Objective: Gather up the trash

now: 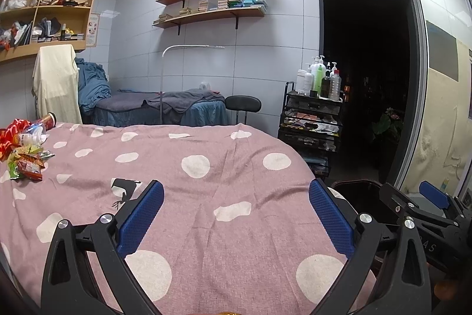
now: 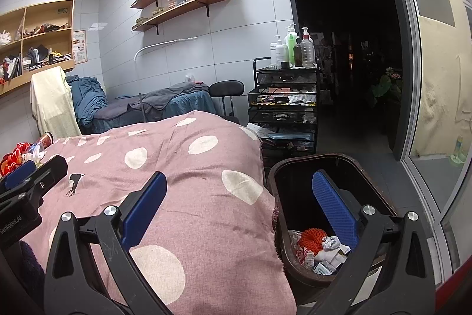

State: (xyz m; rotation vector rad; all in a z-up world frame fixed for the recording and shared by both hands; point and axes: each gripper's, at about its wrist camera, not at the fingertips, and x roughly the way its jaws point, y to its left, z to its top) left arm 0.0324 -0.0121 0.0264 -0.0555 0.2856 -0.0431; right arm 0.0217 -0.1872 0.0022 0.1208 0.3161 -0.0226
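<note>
Trash [image 1: 25, 151], wrappers and a crushed bottle, lies heaped at the far left edge of my pink polka-dot bedspread [image 1: 206, 197], well apart from both claws. My left gripper [image 1: 236, 214] and right gripper [image 2: 239, 211] gape wide, holding nothing. The dark bin [image 2: 283, 167] touches the bed's right edge, holding an orange net and crumpled paper.

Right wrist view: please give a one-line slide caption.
Open right claw above the bed edge, beside a partly filled trash bin.

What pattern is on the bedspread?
Pink bedspread with white polka dots, clearest in the left wrist view.
</note>
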